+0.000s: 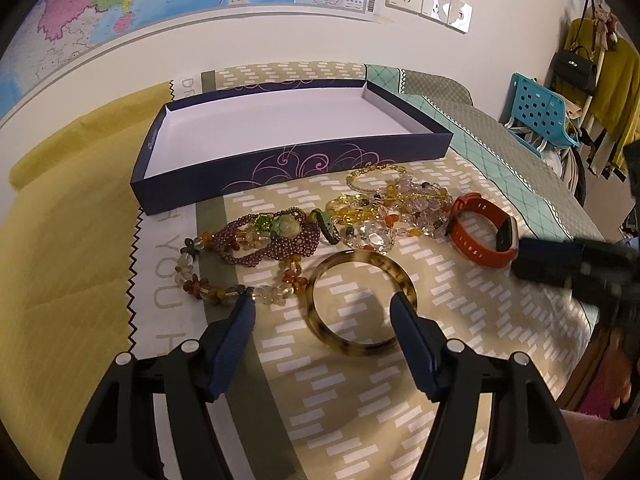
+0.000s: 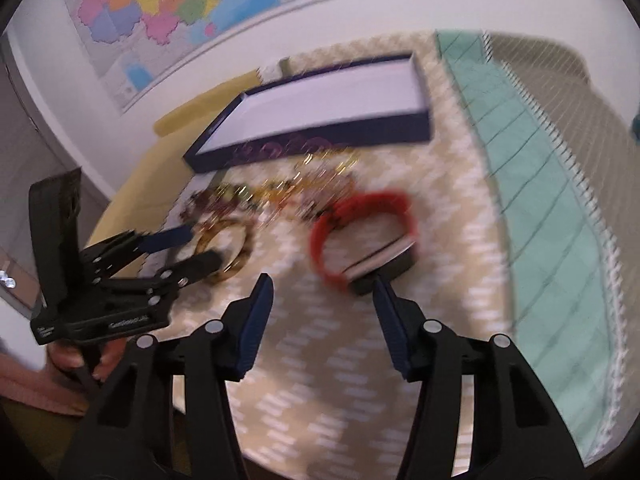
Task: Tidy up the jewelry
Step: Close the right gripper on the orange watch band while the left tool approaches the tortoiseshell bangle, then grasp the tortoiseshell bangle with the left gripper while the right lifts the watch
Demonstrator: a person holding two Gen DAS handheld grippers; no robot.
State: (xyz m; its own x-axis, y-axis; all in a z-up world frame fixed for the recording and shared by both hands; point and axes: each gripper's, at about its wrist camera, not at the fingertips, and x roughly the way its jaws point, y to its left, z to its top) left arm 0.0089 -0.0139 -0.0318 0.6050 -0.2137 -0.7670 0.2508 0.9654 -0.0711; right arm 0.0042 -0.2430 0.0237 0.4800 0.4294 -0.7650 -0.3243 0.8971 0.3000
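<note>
Two tools out, both open, gripping nothing. My left tool [image 1: 322, 300] straddles the near rim of the bangle [image 1: 362, 303] lying flat on the bed; my right tool [image 2: 322, 286] has the watch [image 2: 362, 240] just ahead. The box [image 1: 296, 156] sits beyond the beads [image 1: 304, 224].

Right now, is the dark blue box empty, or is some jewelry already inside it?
Empty. The dark blue box shows only its bare white floor; the tortoiseshell bangle, beaded bracelets and orange watch all lie outside it on the cloth.
</note>
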